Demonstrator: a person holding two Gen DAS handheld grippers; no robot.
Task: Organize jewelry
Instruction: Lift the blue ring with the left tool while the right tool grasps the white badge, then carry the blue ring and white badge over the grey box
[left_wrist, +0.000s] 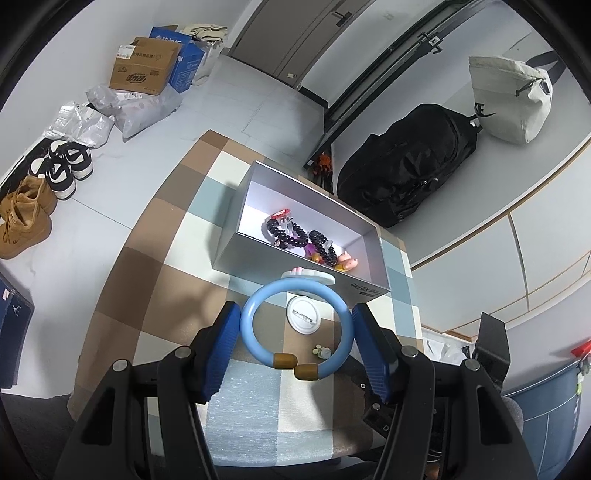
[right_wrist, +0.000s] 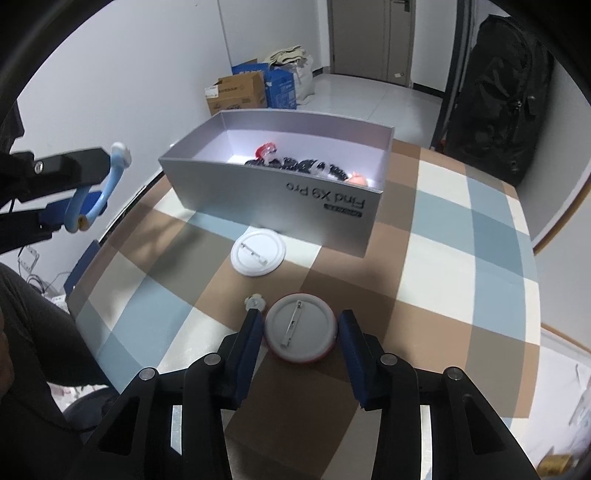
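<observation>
At the left of the right wrist view, the left claw grips a pale blue bangle with brown end caps, held aloft. At centre, the grey box already contains coiled hair ties; a white badge waits on the checked counter. Lower centre, the right claw closes around a red-rimmed badge, seemingly gripped.

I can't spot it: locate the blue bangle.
The blue bangle is held off the table between the left gripper's fingers, just short of the grey box.
</observation>
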